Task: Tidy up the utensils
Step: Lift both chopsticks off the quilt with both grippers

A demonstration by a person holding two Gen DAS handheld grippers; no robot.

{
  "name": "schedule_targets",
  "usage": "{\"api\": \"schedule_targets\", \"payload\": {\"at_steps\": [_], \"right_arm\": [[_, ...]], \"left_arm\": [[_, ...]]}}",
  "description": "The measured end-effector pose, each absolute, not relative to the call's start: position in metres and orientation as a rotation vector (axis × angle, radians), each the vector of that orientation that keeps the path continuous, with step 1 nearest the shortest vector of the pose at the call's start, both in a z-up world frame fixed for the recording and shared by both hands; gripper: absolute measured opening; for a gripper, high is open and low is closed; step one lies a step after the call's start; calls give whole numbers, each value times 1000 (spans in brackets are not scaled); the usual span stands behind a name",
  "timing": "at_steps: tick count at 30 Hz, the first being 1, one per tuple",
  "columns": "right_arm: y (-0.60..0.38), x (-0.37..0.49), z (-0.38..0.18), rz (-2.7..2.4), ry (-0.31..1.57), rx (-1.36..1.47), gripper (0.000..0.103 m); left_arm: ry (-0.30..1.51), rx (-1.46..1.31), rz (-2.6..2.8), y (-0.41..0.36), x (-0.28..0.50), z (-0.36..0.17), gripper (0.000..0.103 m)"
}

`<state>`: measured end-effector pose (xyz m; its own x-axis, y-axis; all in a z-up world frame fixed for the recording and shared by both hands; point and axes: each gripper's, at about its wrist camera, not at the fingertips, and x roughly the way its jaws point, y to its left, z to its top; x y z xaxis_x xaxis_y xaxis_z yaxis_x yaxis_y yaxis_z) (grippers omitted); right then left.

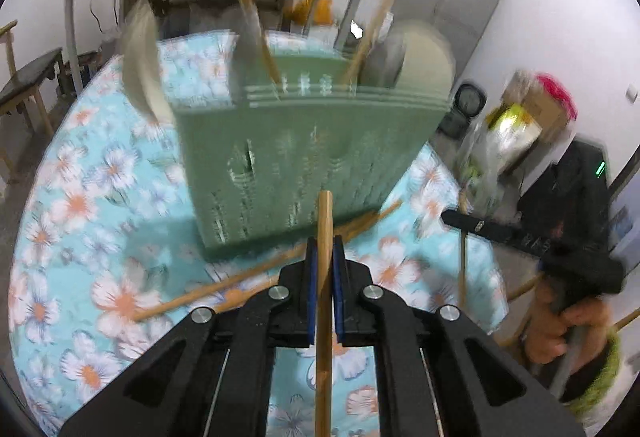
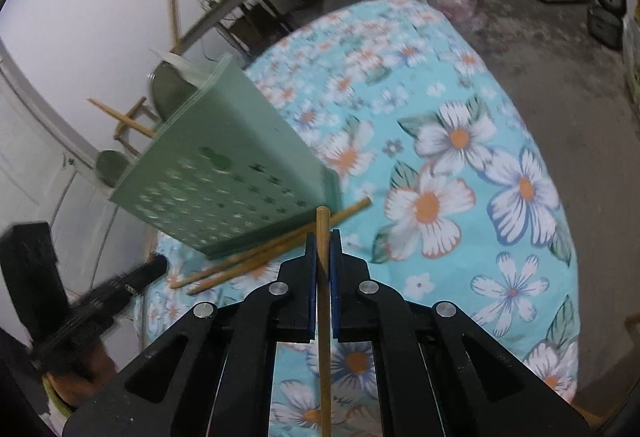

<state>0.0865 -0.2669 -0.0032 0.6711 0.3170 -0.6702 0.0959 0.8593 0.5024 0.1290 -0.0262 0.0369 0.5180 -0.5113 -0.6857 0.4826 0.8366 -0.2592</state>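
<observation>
Left gripper (image 1: 324, 249) fingers clamp one chopstick (image 1: 324, 317); right gripper (image 2: 323, 243) fingers clamp another chopstick (image 2: 324, 337). Both sit just before the green utensil basket (image 1: 304, 157), loose chopsticks (image 2: 256, 257) at its foot on the counter (image 2: 460, 237)

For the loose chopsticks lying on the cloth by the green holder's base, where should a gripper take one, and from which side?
Grip a loose chopstick near its free end, away from the green holder, coming from above with the jaws across its width. It lies flat on the tablecloth, and its far end is tucked against the holder's base.

Black left gripper (image 1: 324, 257): blue-lined jaws, 4 silver rivets.
</observation>
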Motion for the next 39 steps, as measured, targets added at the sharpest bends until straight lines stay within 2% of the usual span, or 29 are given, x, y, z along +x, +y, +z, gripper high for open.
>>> {"api": "schedule_targets", "payload": {"at_steps": [8,13,17,26,39], "right_arm": [[-261,76,17,172,792,523,4],[-264,76,20,183,789,543,4],[-269,74,20,180,788,555,4],[-281,73,15,167,795,583,4],[-292,71,9,161,793,606,4]], "left_arm": [[621,-180,-662,3,122,130,6],[349,-275,-660,16,127,200,6],[218,-346,-641,15,143,224,6],[68,-354,-517,-12,187,230,6],[119,-349,-349,-37,241,185,6]]}}
